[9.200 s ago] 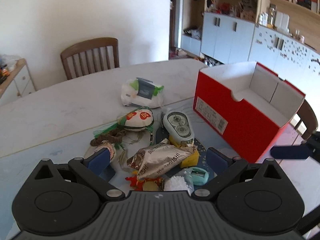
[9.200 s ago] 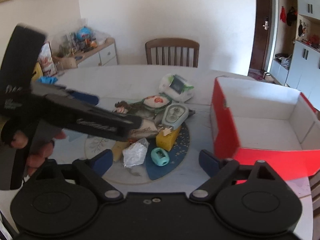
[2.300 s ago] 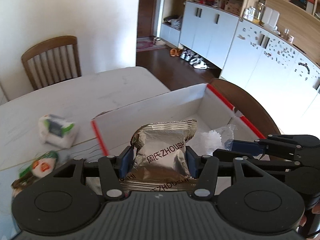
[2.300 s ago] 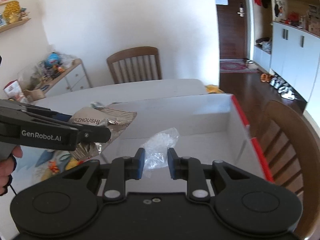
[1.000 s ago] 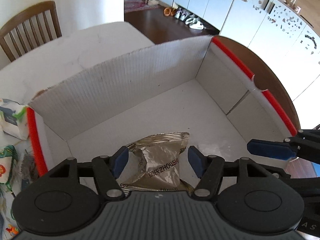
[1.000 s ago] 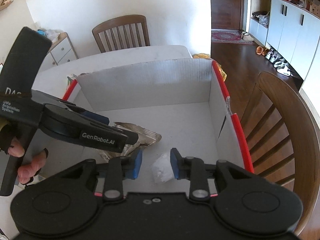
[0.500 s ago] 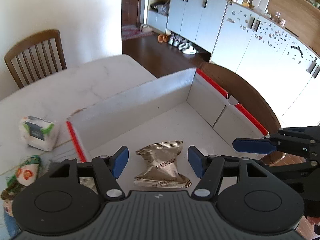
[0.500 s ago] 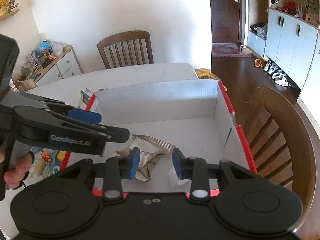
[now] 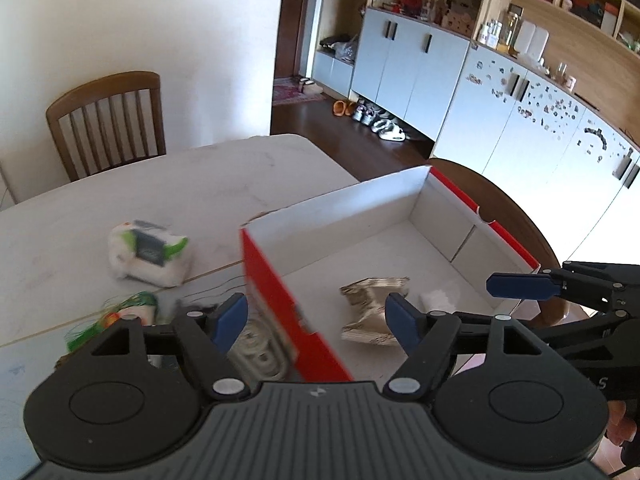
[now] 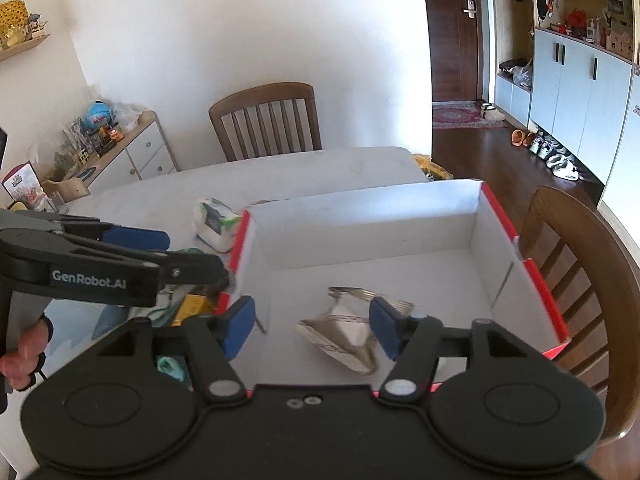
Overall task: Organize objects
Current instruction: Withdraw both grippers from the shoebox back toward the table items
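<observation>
Silver foil snack packet (image 9: 374, 314) and a small clear bag (image 9: 436, 300) lie inside the red box (image 9: 280, 292). Left gripper (image 9: 316, 316) and right gripper (image 10: 310, 326) hover with fingers spread, holding nothing.

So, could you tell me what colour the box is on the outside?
Red outside, white inside; the box shows it best in the left wrist view.

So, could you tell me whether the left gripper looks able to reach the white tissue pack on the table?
Probably yes. The left gripper is open and empty, and the tissue pack lies on bare table left of the red box, with nothing between them.
</observation>
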